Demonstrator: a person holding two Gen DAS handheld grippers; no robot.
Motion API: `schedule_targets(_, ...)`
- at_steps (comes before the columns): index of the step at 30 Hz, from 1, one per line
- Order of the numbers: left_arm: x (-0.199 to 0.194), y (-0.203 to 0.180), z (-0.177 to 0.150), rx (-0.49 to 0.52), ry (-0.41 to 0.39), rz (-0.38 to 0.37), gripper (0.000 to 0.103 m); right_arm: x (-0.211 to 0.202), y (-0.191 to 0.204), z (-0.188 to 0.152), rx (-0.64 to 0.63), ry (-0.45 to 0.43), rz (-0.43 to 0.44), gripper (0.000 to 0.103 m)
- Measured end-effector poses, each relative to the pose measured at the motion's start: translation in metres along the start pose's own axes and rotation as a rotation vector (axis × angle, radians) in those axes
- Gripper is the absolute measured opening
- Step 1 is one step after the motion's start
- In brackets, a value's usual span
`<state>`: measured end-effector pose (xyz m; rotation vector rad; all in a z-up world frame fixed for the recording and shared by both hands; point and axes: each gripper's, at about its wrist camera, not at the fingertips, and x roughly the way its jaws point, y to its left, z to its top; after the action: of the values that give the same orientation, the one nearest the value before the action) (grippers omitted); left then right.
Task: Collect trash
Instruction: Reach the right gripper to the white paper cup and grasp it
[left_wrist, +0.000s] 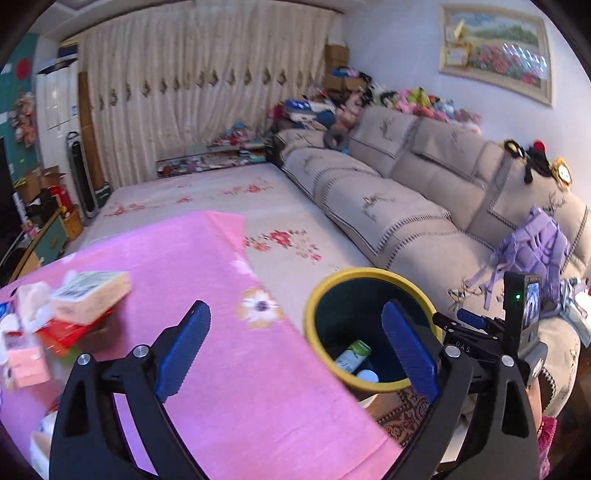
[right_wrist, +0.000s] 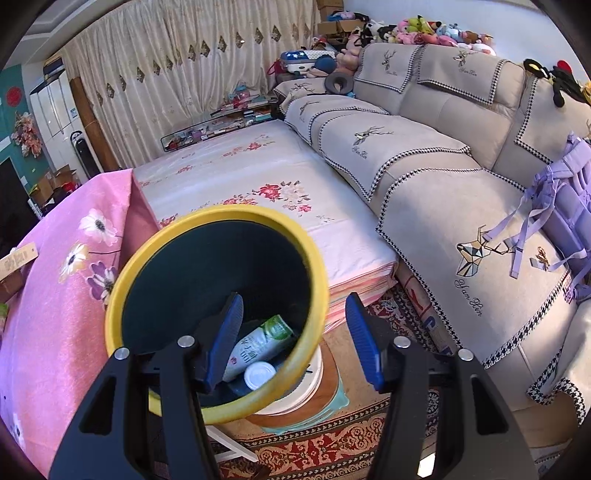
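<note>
A trash bin with a yellow rim (left_wrist: 334, 291) (right_wrist: 122, 280) stands beside the pink-clothed table (left_wrist: 207, 332) (right_wrist: 48, 314). Inside lie a white-and-green bottle (left_wrist: 352, 355) (right_wrist: 258, 343) and a round white lid (left_wrist: 368, 376) (right_wrist: 259, 373). Trash sits on the table at the left: a tan box with a printed label (left_wrist: 90, 293), crumpled tissue (left_wrist: 31, 302), a red packet (left_wrist: 64, 334) and a pink box (left_wrist: 26, 363). My left gripper (left_wrist: 295, 347) is open and empty over the table edge by the bin. My right gripper (right_wrist: 293, 336) is open and empty above the bin's rim.
A beige sofa (left_wrist: 424, 206) (right_wrist: 443, 147) runs along the right with a purple backpack (left_wrist: 532, 247) (right_wrist: 565, 199) on it. A floral mattress (left_wrist: 207, 199) (right_wrist: 258, 177) lies beyond the table. A patterned rug (right_wrist: 325, 443) and a stool (right_wrist: 306, 391) lie under the bin.
</note>
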<state>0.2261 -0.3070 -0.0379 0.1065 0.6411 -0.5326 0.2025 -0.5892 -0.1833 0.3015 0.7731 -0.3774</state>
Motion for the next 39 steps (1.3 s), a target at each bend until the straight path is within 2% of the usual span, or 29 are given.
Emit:
schedule_targets(6,-0.076,0.071,-0.022,-0.085,-0.050,0.095,0.094,-0.015,0.054,-0.006,-0.095,-0.006,0.059,0.057)
schedule_targets(12,-0.146,0.134,-0.058,-0.132,-0.088,0.286,0.095,-0.027,0.127,-0.010,-0.202,-0.009,0.150,0.057)
schedule_targets(16,-0.172,0.164,-0.082,-0.150,-0.088,0.373,0.095,-0.034,0.184,-0.010,-0.268,-0.004,0.242,0.057)
schedule_targets(24,-0.197,0.203,-0.108,-0.204,-0.088,0.427,0.095,-0.055,0.304,-0.013,-0.376,0.002,0.413,0.057)
schedule_targets(28,-0.214,0.221,-0.112,-0.216,-0.115,0.480,0.095,-0.078,0.353,-0.035,-0.448,0.017,0.520,0.058)
schedule_targets(35,-0.250,0.248,-0.121,-0.264,-0.150,0.597,0.095,-0.125,0.382,-0.082,-0.576,0.061,0.671,0.058)
schedule_targets(39,-0.272,0.256,-0.125,-0.286,-0.184,0.648,0.095,-0.153,0.390,-0.102,-0.653,0.058,0.772,0.074)
